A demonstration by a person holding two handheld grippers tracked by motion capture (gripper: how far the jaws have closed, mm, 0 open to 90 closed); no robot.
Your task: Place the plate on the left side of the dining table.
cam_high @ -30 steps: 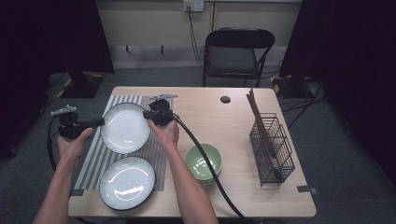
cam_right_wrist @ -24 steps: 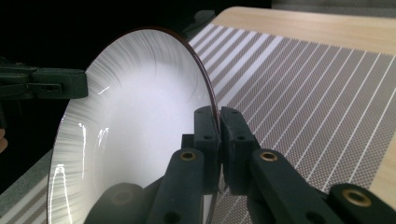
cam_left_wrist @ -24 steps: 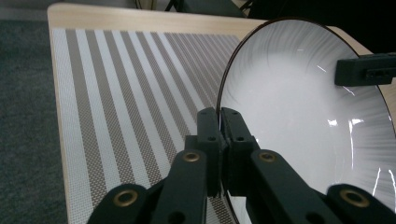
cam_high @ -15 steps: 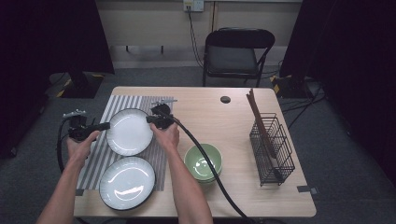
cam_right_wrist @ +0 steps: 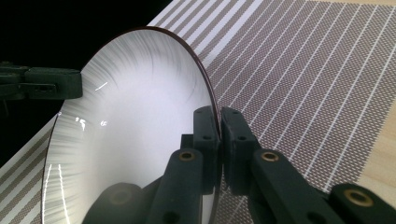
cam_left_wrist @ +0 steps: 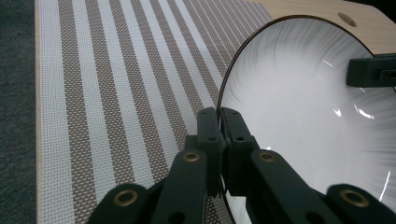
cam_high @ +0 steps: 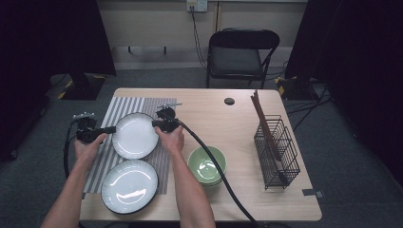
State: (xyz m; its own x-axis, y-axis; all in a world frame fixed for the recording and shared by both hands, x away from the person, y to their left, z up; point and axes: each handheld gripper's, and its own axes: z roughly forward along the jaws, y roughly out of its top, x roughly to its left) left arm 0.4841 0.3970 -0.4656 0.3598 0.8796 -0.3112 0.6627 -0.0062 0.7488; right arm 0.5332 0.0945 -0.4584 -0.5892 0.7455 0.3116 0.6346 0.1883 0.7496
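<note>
Both sets of jaws are clamped tight on one plate's (cam_high: 135, 135) rim, left gripper (cam_high: 111, 129) and right gripper (cam_high: 155, 124) on opposite edges (facing each other across it). Striped mat (cam_high: 116, 108) underneath, second plate (cam_high: 129, 185) nearer the person, green bowl (cam_high: 207, 165) off past the right gripper.

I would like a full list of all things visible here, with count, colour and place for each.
held plate: 1, white with dark rim, over the mat, gripped at both edges
second plate: 1, white, near end of the mat
striped mat: 1, grey and white, table's left part
bowl: 1, green, table middle
wire rack: 1, black, table right
table: 1, light wood
folding chair: 1, black, behind table
left gripper: 1, black, shut on plate rim
right gripper: 1, black, shut on opposite rim
</note>
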